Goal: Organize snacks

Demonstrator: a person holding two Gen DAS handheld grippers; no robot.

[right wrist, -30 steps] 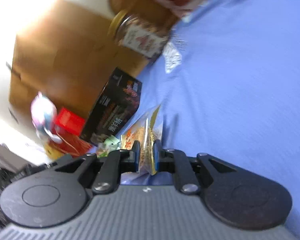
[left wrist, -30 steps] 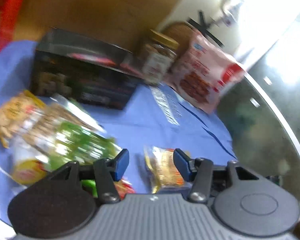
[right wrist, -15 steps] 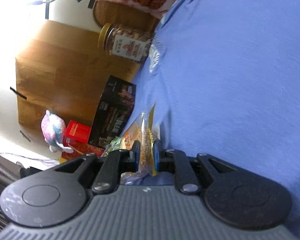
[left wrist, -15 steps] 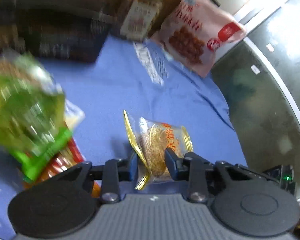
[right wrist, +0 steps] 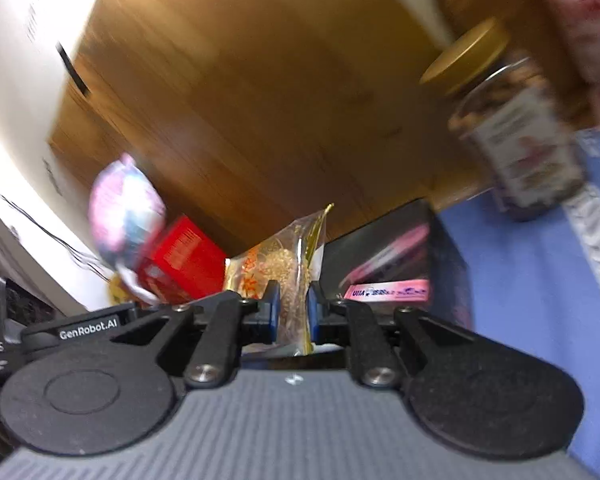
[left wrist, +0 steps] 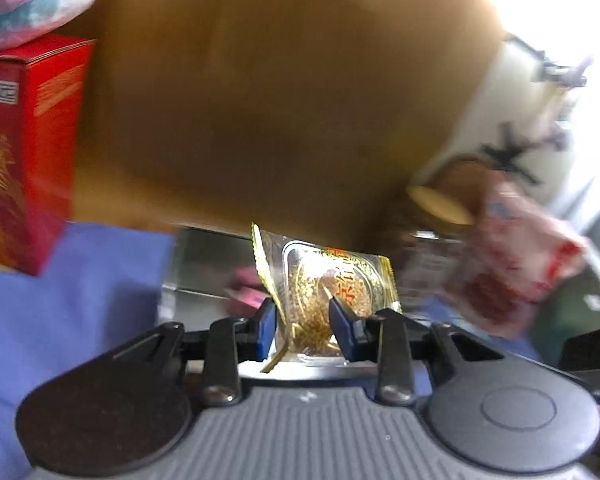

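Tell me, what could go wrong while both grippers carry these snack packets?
1. The left hand-held gripper pinches its gold packet only at the lower end, so the slippery wrapper could slide out.
2. The right hand-held gripper squeezes its packet tightly; the snack inside might crumble.
3. The jar stands close by on the blue cloth; a swing could knock it.

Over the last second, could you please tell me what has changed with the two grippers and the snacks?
The left gripper, open above a gold snack packet lying on the blue cloth, closed on it and lifted it toward the black box. The right gripper kept its own gold packet clamped, swinging up and rolling level. The jar and red box stayed put.
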